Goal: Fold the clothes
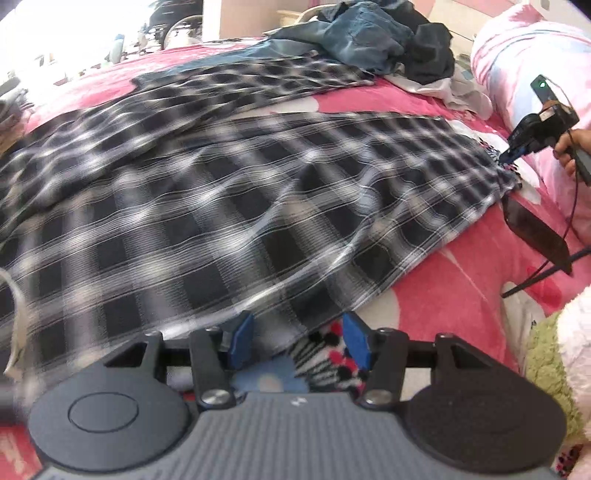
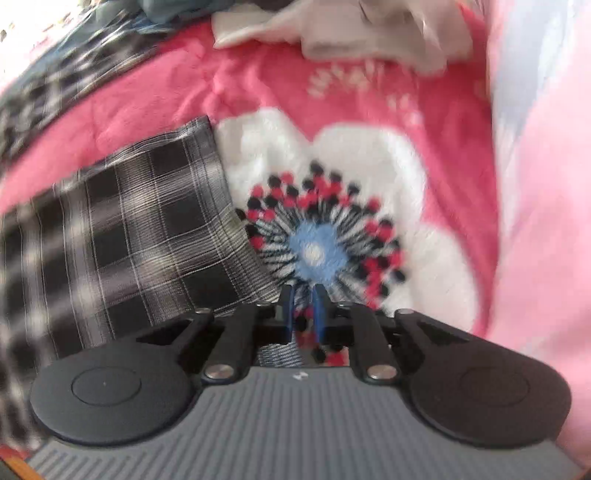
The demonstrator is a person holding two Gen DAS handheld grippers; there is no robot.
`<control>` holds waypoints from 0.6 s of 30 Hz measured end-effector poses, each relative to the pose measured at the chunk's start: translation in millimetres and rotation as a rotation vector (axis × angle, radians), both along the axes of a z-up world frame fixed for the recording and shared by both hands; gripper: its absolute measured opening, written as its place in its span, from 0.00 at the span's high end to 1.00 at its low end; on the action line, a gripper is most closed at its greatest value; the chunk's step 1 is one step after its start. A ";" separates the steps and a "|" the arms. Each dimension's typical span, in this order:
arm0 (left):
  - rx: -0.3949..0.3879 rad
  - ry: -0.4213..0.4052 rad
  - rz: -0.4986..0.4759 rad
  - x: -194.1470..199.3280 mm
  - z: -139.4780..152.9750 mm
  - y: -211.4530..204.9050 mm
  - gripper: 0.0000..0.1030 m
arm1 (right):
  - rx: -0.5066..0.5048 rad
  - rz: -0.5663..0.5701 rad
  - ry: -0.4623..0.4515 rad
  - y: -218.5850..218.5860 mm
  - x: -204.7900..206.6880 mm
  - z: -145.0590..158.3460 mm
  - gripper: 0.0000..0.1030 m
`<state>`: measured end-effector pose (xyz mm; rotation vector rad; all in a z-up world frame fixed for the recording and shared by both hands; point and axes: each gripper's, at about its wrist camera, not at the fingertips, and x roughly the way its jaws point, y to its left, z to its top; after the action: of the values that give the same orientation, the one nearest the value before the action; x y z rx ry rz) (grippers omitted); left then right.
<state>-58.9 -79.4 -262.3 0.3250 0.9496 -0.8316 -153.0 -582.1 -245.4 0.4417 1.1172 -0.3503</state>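
A black-and-white plaid garment (image 1: 207,206) lies spread over the pink flowered blanket (image 1: 461,288). My left gripper (image 1: 297,341) is open and empty, its blue pads just off the garment's near hem. My right gripper (image 1: 511,153) shows at the garment's far right corner, held by a hand. In the right wrist view the right gripper (image 2: 303,295) has its blue pads close together with a narrow gap and nothing between them. It hovers over the blanket's flower (image 2: 317,251), just right of the plaid corner (image 2: 155,221).
A heap of blue and black clothes (image 1: 376,37) sits at the far end of the bed, with a pale garment (image 2: 351,33) beside it. A pink pillow (image 1: 532,62) lies at the right. A cable (image 1: 546,266) trails near a fluffy green-and-white thing (image 1: 554,350).
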 end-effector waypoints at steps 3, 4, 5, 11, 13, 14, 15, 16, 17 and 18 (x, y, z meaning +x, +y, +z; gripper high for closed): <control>-0.002 -0.020 0.036 1.2 7.4 12.2 0.47 | 0.040 0.183 -0.056 49.8 25.0 9.6 0.88; -0.002 -0.031 0.053 1.9 9.3 16.0 0.47 | 0.053 0.244 -0.075 66.4 33.3 12.8 0.88; 0.002 -0.036 0.074 4.6 9.0 19.0 0.47 | 0.066 0.305 -0.093 83.0 41.7 16.0 0.88; 0.027 0.036 0.197 24.5 -7.1 40.5 0.49 | 0.144 0.722 -0.150 194.6 72.6 13.2 0.88; 0.026 0.062 0.249 26.1 -10.2 56.7 0.49 | 0.170 0.880 -0.148 236.3 75.8 4.1 0.88; 0.017 0.082 0.284 26.2 -10.6 68.4 0.49 | 0.157 0.902 -0.117 239.1 73.3 -1.7 0.88; 0.007 0.104 0.321 26.2 -10.7 80.7 0.49 | 0.140 0.913 -0.081 238.1 69.9 -7.6 0.88; -0.004 0.129 0.369 25.8 -9.9 95.5 0.49 | 0.122 0.923 -0.045 237.1 66.6 -13.6 0.88; -0.011 0.143 0.410 25.5 -8.9 108.2 0.49 | 0.144 0.904 -0.033 226.4 63.1 -13.2 0.88; -0.017 0.155 0.450 25.2 -7.9 120.5 0.49 | 0.173 0.858 0.008 213.2 62.7 -9.9 0.88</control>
<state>-33.7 41.1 -270.2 0.0262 1.1063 -0.4552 -90.3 -368.9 -255.3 0.0802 1.2440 0.4989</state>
